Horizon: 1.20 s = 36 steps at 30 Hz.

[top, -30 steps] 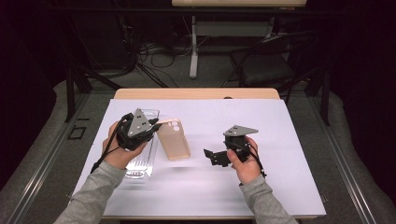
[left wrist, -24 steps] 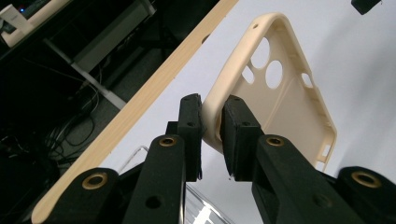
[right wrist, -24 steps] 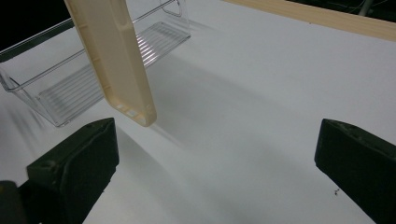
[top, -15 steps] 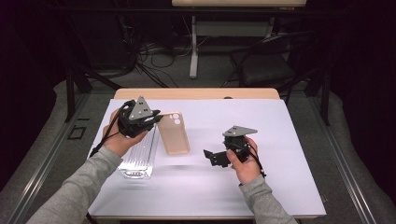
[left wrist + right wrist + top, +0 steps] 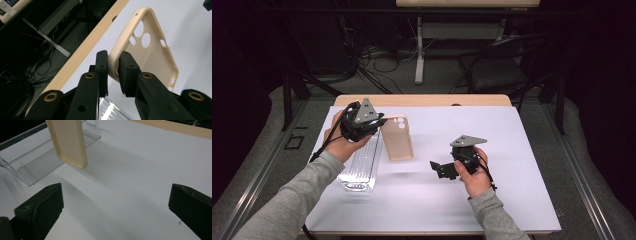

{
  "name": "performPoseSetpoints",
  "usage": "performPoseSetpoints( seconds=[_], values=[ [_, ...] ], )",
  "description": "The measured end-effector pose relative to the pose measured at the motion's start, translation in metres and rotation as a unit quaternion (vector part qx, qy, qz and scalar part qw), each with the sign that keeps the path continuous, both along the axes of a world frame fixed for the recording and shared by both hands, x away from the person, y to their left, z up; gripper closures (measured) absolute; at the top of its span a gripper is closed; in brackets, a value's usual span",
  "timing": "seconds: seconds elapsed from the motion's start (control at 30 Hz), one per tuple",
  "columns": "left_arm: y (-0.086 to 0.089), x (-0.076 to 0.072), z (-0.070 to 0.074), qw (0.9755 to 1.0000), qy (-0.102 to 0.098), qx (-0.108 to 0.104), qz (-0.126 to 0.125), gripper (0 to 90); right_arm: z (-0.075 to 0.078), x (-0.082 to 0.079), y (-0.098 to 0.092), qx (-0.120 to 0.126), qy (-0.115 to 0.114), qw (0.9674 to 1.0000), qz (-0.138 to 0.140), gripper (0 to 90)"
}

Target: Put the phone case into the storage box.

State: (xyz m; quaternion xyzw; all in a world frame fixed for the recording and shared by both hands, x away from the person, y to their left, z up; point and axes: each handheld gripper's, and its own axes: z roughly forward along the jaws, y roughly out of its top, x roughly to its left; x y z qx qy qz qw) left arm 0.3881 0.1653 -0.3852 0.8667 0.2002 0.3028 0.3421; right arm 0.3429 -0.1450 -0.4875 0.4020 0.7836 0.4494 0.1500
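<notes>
A beige phone case (image 5: 398,139) (image 5: 150,53) (image 5: 68,141) hangs above the white table, hollow side up. My left gripper (image 5: 378,122) (image 5: 113,72) is shut on the rim at the case's camera-hole end. The case's free end points toward the person. My right gripper (image 5: 439,168) (image 5: 115,205) stands open at mid right, low over the table, with nothing between its jaws, which face the case.
A clear plastic bin (image 5: 361,165) (image 5: 30,162) lies on the white table (image 5: 512,150) just left of the case, under the left hand. The table's wooden far edge (image 5: 422,100) runs behind. A dark floor with cables and a chair lies beyond.
The left gripper has lifted the case and carried it toward the far edge, away from the bin. The right gripper has stayed in place.
</notes>
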Motion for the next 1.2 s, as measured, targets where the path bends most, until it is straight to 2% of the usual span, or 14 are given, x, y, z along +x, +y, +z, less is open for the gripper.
performPoseSetpoints(
  seconds=[0.13,0.27,0.5,0.7,0.8,1.07,1.2],
  values=[
    [0.002,0.005,0.000,1.0000,-0.003,-0.005,0.003,79.1,-0.001,0.000,0.001,-0.003,0.000,1.0000,0.001,0.0],
    [0.004,0.009,0.002,0.9998,-0.015,-0.012,0.003,79.2,-0.002,0.000,0.001,-0.005,0.003,1.0000,0.002,0.0],
    [0.007,0.013,0.006,0.9990,-0.043,0.001,0.008,79.1,-0.002,-0.001,0.001,-0.007,0.003,1.0000,0.001,0.1],
    [0.012,0.017,0.008,0.9980,-0.059,-0.005,0.021,79.2,-0.001,-0.002,0.000,-0.005,-0.001,1.0000,-0.002,0.1],
    [0.015,0.018,0.010,0.9974,-0.067,-0.006,0.026,79.2,-0.001,-0.002,0.000,-0.002,-0.002,1.0000,-0.002,0.2],
    [0.025,0.023,0.016,0.9949,-0.091,0.009,0.042,79.2,-0.001,-0.002,0.001,-0.006,-0.004,1.0000,-0.001,0.1],
    [0.031,0.025,0.020,0.9928,-0.106,0.017,0.053,79.2,-0.002,-0.002,0.001,-0.006,-0.003,1.0000,-0.001,0.2]
  ],
)
